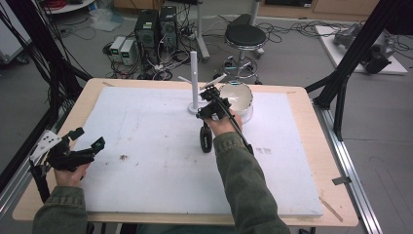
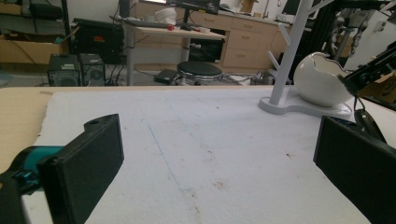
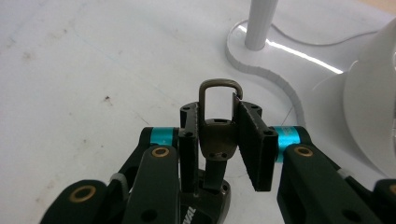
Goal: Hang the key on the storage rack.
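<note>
Metal gleams between the jaws of our right gripper (image 3: 219, 140): a small clip with a D-shaped ring (image 3: 220, 100) on top, its dark strap and black body (image 1: 206, 139) hanging below the hand toward the white mat (image 1: 146, 146); the jaws are clenched on the neck of that clip, and the ring stands free above them. Just beyond it rises the white stand (image 1: 194, 80), a post with short pegs branching off (one peg points toward us, the others slant away), and on the same flat base sits a white egg-shaped bowl (image 1: 237, 97), touching the base and just beside the gripper. We judge the step in hand to be the carry: the piece is lifted and brought near the post, not yet hung. The next move, as we read it, calls for raising the ring to a peg's tip, turning the hand so the opening faces the peg, and sliding it on before letting go; the dangling body may swing and needs a steady approach. Our left gripper (image 1: 90, 144) waits well apart at the near left of the desk (image 1: 311, 146), jaws spread wide and grasping nothing.
</note>
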Motion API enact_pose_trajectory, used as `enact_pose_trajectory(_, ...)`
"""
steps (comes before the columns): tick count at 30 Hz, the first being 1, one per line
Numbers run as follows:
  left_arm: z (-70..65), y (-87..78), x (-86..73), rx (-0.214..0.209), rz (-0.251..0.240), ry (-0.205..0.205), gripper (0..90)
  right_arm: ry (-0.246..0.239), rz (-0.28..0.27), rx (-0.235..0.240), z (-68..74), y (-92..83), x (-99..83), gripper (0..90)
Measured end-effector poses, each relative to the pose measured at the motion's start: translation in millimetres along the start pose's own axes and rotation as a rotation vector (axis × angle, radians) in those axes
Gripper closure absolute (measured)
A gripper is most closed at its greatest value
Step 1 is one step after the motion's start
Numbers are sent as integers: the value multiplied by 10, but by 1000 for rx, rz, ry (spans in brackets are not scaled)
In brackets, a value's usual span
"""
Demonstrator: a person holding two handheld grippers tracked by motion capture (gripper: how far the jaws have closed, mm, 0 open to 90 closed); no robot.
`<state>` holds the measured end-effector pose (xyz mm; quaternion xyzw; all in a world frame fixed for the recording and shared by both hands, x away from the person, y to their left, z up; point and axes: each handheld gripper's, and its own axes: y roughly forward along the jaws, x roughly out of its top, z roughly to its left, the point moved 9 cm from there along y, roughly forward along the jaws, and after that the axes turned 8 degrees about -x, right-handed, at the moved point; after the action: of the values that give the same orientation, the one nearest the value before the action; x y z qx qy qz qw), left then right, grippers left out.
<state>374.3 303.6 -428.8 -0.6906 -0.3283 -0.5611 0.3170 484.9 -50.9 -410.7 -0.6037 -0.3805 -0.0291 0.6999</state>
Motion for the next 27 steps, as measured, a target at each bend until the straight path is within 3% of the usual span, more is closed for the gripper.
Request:
enact_pose_trajectory(11,-3,3,0,0,-1,-1,20,0,-92,19,6,-267,66,706)
enact_pose_trajectory(27,1,1,3,0,-3,-2,20,14,-173,15,-50,-515,227,705)
